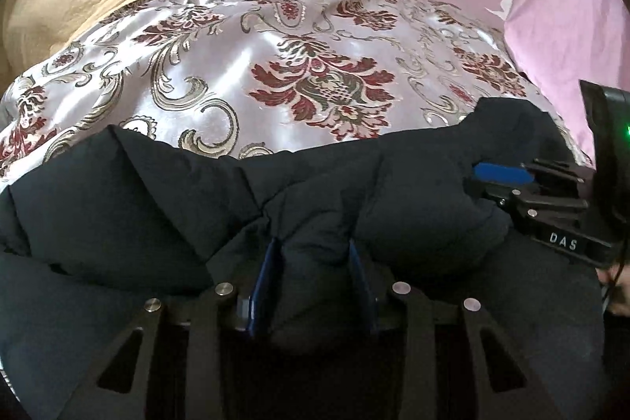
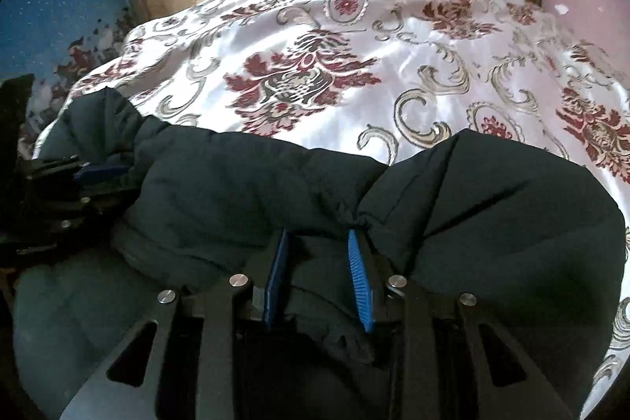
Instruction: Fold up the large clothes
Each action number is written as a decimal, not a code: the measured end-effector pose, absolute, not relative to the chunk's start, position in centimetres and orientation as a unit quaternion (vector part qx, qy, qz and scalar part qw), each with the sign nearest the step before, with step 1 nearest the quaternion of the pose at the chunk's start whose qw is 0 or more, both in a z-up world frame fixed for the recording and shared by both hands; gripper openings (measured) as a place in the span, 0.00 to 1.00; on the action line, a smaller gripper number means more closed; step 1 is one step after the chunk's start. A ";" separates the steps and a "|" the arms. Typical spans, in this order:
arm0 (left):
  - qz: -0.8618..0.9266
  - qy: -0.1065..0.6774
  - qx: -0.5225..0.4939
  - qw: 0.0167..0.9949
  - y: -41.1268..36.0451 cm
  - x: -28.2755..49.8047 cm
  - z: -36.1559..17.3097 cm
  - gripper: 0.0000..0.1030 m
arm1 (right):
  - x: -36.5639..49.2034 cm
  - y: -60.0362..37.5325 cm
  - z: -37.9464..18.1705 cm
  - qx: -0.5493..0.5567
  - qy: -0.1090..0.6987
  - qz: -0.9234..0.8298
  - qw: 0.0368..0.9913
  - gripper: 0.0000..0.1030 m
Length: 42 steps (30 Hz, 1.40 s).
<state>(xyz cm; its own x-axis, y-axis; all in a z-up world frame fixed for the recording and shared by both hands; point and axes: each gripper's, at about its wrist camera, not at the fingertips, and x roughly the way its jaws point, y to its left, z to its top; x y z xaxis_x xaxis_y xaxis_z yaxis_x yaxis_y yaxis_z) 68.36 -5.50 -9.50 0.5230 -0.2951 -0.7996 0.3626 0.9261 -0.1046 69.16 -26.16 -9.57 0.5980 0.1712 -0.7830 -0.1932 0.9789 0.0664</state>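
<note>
Both tools are matte black, built from flat linkage arms with triangular cutouts and round silver pivot screws. The left gripper [image 1: 315, 282] has dark blue ribbed pads [image 1: 264, 286], the right gripper [image 2: 319, 274] brighter blue ones [image 2: 359, 282]. Seen from the side, the right one carries white "DAS" lettering, a green LED, a thin black cable, plus a bit of bare skin at its edge.

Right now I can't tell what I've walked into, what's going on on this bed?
A person is folding a dark padded jacket on the floral bedspread. The left gripper has jacket padding bunched between its fingers. The right gripper does too, further along the same edge. The jacket lies crumpled near the bed's front, not yet neatly folded.
</note>
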 end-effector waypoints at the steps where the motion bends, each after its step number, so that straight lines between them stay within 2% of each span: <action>1: -0.183 0.447 0.042 0.875 -5.7 68.2 -9.5 0.36 | 69.1 -26.2 -9.6 -0.011 0.431 0.096 0.897 0.26; 4: -0.187 0.420 0.039 0.887 -5.3 66.9 -8.7 0.37 | 68.1 -26.1 -9.3 -0.014 0.409 0.083 0.909 0.26; 5: -0.186 0.414 0.034 0.890 -4.9 66.3 -8.2 0.42 | 67.7 -26.3 -9.0 -0.012 0.403 0.085 0.911 0.29; 7: -0.171 0.415 0.026 0.893 -4.2 65.1 -7.1 0.59 | 66.6 -27.0 -8.0 0.002 0.396 0.087 0.914 0.34; 8: -0.169 0.416 0.022 0.893 -4.0 64.4 -6.7 0.72 | 66.0 -27.4 -7.5 0.015 0.394 0.087 0.915 0.44; 9: -0.164 0.413 0.025 0.896 -3.8 63.7 -6.5 0.77 | 65.1 -28.0 -6.9 0.036 0.390 0.091 0.915 0.49; 10: -0.158 0.411 0.031 0.897 -3.7 63.2 -6.4 0.77 | 64.5 -28.4 -6.6 0.046 0.388 0.092 0.916 0.58; 18: -0.131 0.415 0.032 0.900 -3.0 58.6 -4.0 0.78 | 59.4 -29.6 -5.0 0.058 0.394 0.098 0.912 0.59; 28: -0.126 0.394 0.005 0.910 -3.3 50.9 0.9 0.86 | 51.5 -29.9 -0.2 0.072 0.348 0.103 0.929 0.78; 32: -0.113 0.373 -0.010 0.921 -2.9 47.1 3.1 0.95 | 48.1 -29.9 1.8 0.069 0.326 0.102 0.937 0.81; 42: -0.093 0.354 -0.008 0.931 -3.2 37.9 6.3 0.95 | 38.3 -28.9 6.1 0.046 0.289 0.110 0.950 0.86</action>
<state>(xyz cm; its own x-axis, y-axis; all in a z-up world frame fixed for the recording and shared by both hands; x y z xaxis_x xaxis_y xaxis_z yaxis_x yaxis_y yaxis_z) 37.95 -3.18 6.33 0.7326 -0.1794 -0.6566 0.1677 0.9825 -0.0813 38.30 -28.88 6.10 0.8093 0.2351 -0.5383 -0.1821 0.9717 0.1506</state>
